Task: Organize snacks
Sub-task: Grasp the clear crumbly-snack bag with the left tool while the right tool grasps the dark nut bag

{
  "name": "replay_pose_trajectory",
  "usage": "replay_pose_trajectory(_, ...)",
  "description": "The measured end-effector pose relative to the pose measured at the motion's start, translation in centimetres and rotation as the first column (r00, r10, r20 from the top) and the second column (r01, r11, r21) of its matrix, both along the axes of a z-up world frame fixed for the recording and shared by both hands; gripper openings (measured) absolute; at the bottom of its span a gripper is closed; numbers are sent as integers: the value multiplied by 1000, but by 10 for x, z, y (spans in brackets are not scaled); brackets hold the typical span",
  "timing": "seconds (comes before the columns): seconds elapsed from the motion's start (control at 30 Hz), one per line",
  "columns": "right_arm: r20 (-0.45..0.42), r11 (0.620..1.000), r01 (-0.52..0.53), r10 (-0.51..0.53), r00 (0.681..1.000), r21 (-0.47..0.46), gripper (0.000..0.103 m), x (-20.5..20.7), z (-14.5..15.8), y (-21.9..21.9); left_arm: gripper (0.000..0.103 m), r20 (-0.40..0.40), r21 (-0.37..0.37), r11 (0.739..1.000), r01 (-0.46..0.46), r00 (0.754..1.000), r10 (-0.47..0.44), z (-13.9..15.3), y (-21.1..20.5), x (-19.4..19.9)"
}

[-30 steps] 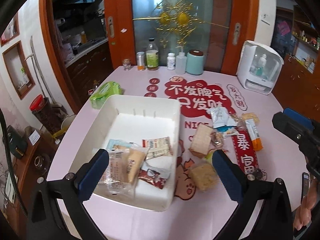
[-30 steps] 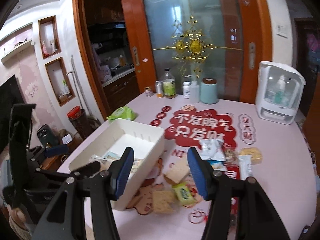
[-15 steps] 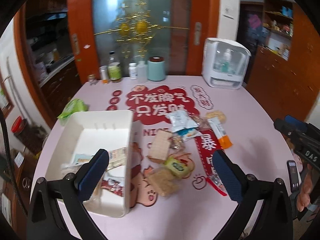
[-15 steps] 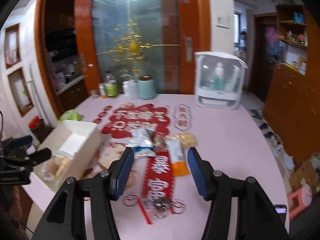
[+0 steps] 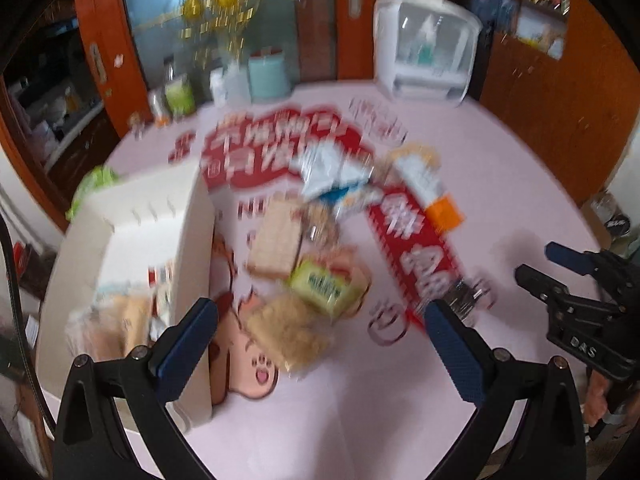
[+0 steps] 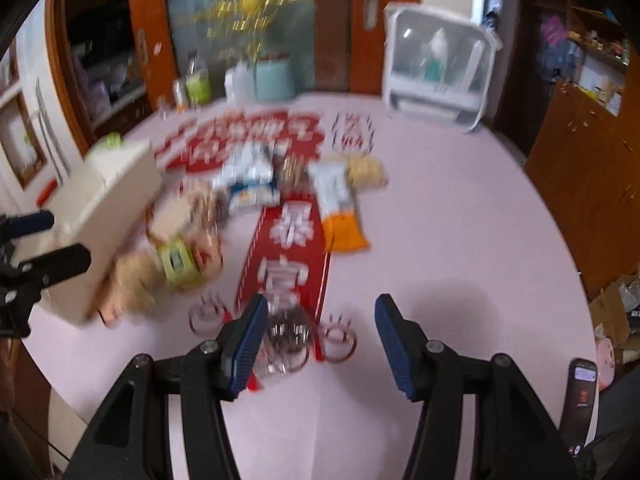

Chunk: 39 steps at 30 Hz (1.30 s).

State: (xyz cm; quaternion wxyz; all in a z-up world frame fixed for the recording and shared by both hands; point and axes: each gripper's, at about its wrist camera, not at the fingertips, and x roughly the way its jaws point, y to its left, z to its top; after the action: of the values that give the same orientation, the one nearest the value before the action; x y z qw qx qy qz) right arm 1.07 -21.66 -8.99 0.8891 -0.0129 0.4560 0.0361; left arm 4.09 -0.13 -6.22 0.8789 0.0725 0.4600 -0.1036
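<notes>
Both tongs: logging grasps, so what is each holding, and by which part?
Nothing: left tongs and right tongs are open and empty above the table.

"DAS" in white letters readable on body of my right gripper (image 5: pixel 580 276), seen from left wrist view. Nothing else legible for me. Red banner print (image 5: pixel 276 148) on tablecloth carries large white Chinese characters, too motion-blurred to read. Red strip (image 6: pixel 286 248) also has white characters, blurred, can't make out. Yellow-green snack packet (image 5: pixel 322 286) has dark label lines, unreadable. Orange-white packet (image 6: pixel 338 208) print smeared. Phone screen (image 6: pixel 582 390) at lower right shows marks, too small.
</notes>
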Motion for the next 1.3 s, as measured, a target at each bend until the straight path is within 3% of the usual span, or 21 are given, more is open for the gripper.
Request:
replay_pose_trajectory(0.17,-85,999,-48,46,995,-25,56,5,-36,11,103,-153,12,996,-89,984,90,-52,9,18)
replay_pose_trajectory(0.5,-133,997,-75,78,988,27,56,26,-61,6,103,-233,2,966,-258,940,251,-97,23,32)
replay_pose_trajectory(0.9,-158,992,-120,127,979,50,56,33,-73,14,103,-272,-4,948,-320,912,306,-114,27,50)
replay_pose_trajectory(1.3,-138,993,-117,118,983,17,56,33,-75,20,103,-270,35,943,-331,905,328,-126,23,62)
